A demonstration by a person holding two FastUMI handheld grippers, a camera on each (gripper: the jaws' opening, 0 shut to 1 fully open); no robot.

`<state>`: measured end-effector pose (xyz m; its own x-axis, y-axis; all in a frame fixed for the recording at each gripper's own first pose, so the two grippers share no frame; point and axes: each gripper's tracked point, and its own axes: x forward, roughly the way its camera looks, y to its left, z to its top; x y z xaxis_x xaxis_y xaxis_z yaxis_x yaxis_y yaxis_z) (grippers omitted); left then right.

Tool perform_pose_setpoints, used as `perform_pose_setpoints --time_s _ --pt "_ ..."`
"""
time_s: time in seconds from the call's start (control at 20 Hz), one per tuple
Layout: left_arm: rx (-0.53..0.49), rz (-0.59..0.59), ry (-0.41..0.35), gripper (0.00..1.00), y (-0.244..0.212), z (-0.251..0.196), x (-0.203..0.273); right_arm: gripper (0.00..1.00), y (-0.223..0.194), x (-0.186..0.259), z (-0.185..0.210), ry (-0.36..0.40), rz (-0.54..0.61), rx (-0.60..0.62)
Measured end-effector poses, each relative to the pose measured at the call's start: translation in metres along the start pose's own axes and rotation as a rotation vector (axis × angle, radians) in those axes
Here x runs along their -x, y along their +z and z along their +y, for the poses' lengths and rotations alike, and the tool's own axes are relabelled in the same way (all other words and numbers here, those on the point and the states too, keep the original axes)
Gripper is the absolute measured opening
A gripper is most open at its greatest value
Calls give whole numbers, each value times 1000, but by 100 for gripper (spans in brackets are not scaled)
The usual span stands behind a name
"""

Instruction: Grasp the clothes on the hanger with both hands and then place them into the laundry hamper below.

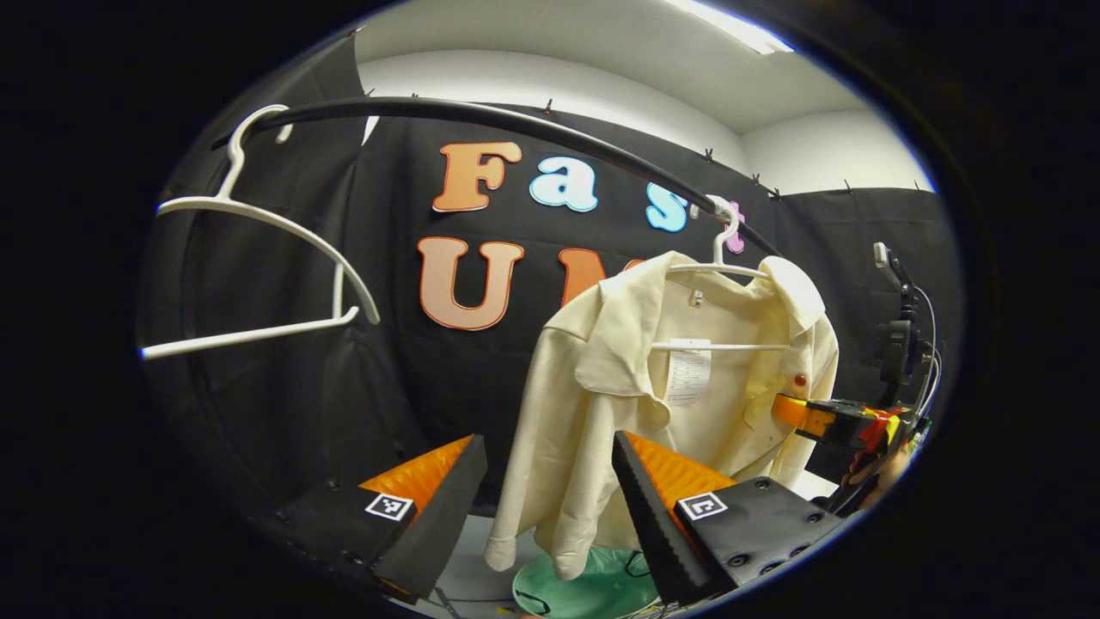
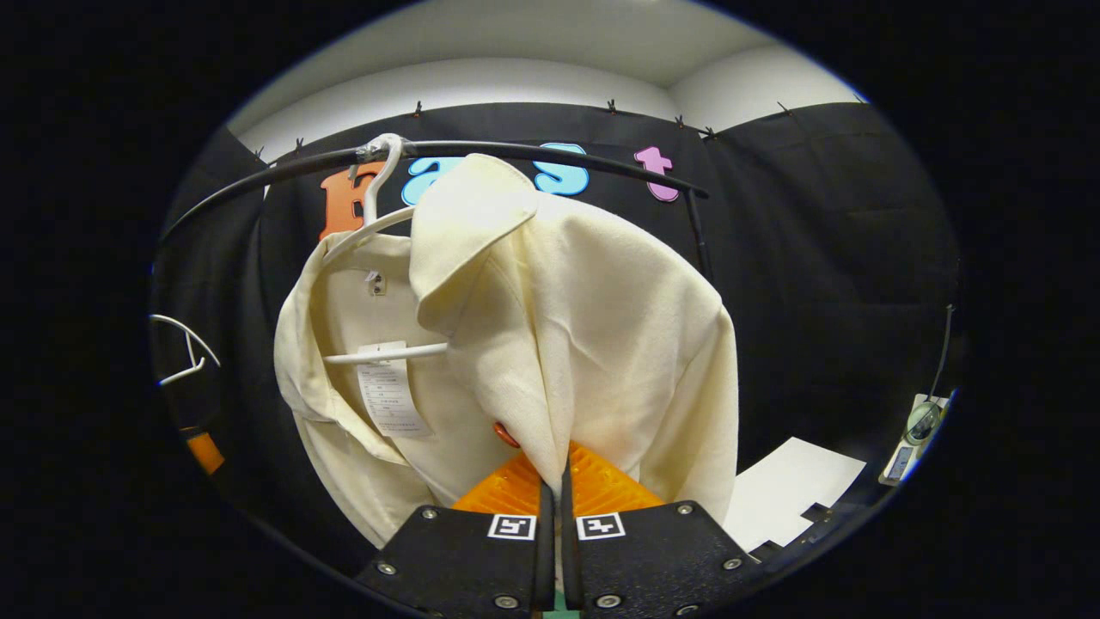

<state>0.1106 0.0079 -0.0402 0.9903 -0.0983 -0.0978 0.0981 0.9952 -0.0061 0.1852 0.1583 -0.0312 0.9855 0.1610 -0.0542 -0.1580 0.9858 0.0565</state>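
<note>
A cream shirt (image 1: 687,378) hangs on a white hanger (image 1: 726,266) from the black rail (image 1: 516,120). In the left gripper view my left gripper (image 1: 547,440) is open, and the shirt's near side and sleeve hang in line with the gap between its fingers. Whether they touch the cloth I cannot tell. A green hamper (image 1: 584,589) sits below the shirt. In the right gripper view my right gripper (image 2: 556,468) is shut on a fold of the shirt's (image 2: 584,327) front edge, under the collar. That same gripper (image 1: 825,421) shows at the shirt's far side in the left gripper view.
An empty white hanger (image 1: 258,258) hangs further left on the rail. A stand with cables (image 1: 898,335) rises at the right. In the right gripper view, a white sheet (image 2: 791,490) and a small device (image 2: 915,430) lie low on the right.
</note>
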Motion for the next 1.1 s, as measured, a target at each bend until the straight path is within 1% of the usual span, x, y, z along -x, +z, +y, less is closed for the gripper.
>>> perform_pose_setpoints --time_s 0.25,0.55,0.6,0.65,0.7,0.75,1.0,1.1 --pt "20 7 -61 96 -2 -38 -34 2 9 21 -8 39 -1 5" --pt "48 49 -103 96 -17 -74 -78 2 19 31 -24 61 2 1" --pt "56 63 -101 96 -21 -77 -86 3 20 31 -26 62 2 0" --pt "69 70 -99 100 -23 -80 -93 3 22 31 -28 64 3 1" --pt "82 70 -97 96 -24 -84 -100 2 23 31 -29 67 1 3" --pt "89 68 -89 97 -25 -85 -105 2 25 32 -31 69 -2 6" --pt "55 72 -34 97 -30 -82 -131 2 32 39 -37 85 -12 22" --pt "60 76 -17 97 -30 -80 -138 3 34 40 -38 94 -14 23"
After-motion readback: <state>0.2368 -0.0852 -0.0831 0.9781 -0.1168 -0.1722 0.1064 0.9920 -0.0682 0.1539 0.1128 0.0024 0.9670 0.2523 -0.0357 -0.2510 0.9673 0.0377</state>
